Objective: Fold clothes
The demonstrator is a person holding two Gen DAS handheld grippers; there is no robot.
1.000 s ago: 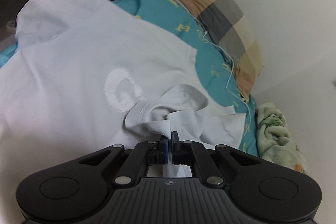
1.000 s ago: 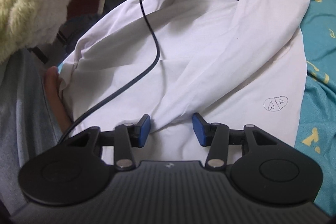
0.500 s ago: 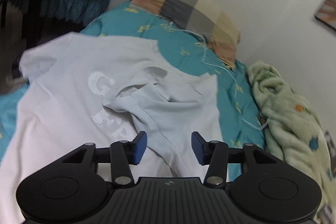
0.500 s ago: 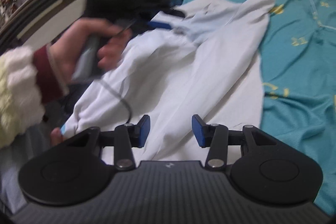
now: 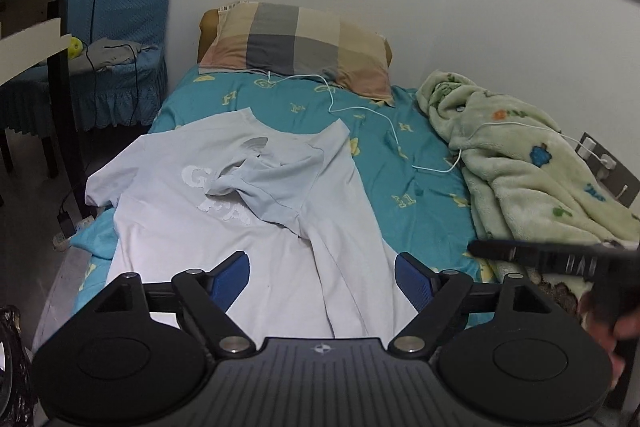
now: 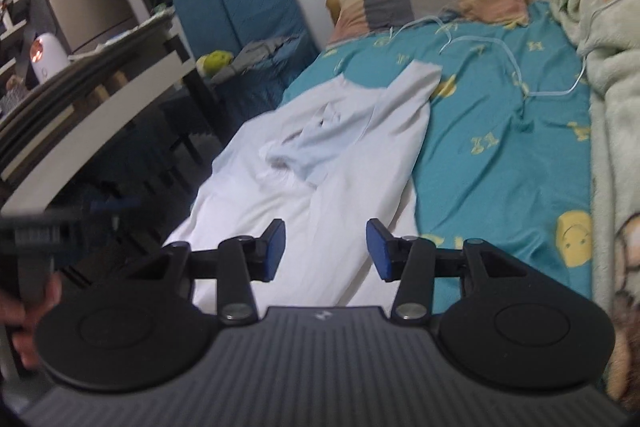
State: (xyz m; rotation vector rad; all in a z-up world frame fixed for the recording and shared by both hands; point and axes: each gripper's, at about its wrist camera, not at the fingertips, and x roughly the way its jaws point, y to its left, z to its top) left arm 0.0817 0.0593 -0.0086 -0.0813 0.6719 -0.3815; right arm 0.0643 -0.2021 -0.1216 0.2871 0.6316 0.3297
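Note:
A white T-shirt [image 5: 224, 227] with pale lettering lies spread on the teal bed sheet [image 5: 408, 171], one sleeve folded in over its chest. The same T-shirt [image 6: 332, 163] shows in the right wrist view, running toward me. My left gripper [image 5: 322, 277] hangs well above the shirt's near part, its jaws opening wide with nothing between them. My right gripper [image 6: 326, 251] is held above the shirt's lower part, open and empty. The other gripper shows as a dark blur at each view's edge.
A checked pillow [image 5: 296, 47] lies at the head of the bed. A green fleece blanket [image 5: 528, 179] is heaped along the wall side, with a white cable [image 5: 384, 119] across the sheet. Blue chairs [image 5: 116, 39] and a desk [image 6: 80, 107] stand left of the bed.
My left gripper let go of the sleeve, opened wide and pulled back and up. The right gripper also rose and drew back, staying open. The sleeve now lies folded on the shirt.

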